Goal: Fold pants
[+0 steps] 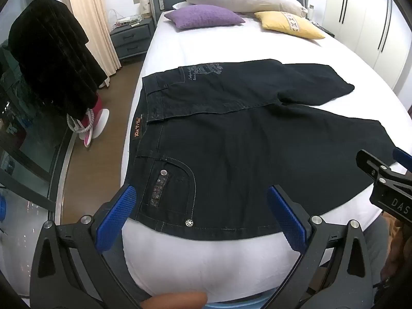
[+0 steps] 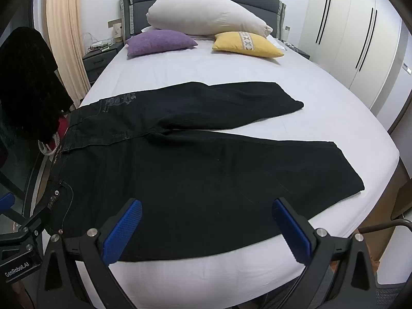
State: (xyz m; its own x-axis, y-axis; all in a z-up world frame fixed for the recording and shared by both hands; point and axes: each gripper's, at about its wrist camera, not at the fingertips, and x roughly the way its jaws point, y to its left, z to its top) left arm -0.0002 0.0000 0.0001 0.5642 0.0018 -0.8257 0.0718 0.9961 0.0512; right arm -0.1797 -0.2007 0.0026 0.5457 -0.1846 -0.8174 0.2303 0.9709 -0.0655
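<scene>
Black jeans lie flat on the white bed, waistband to the left, both legs spread apart toward the right. My left gripper is open, hovering over the near waist corner by the studded pocket. My right gripper is open, above the near edge of the near leg. The right gripper also shows at the right edge of the left wrist view. Neither holds anything.
A large white pillow, a purple cushion and a yellow cushion lie at the bed head. A dark garment hangs at the left by a nightstand. Wardrobe doors stand at the right.
</scene>
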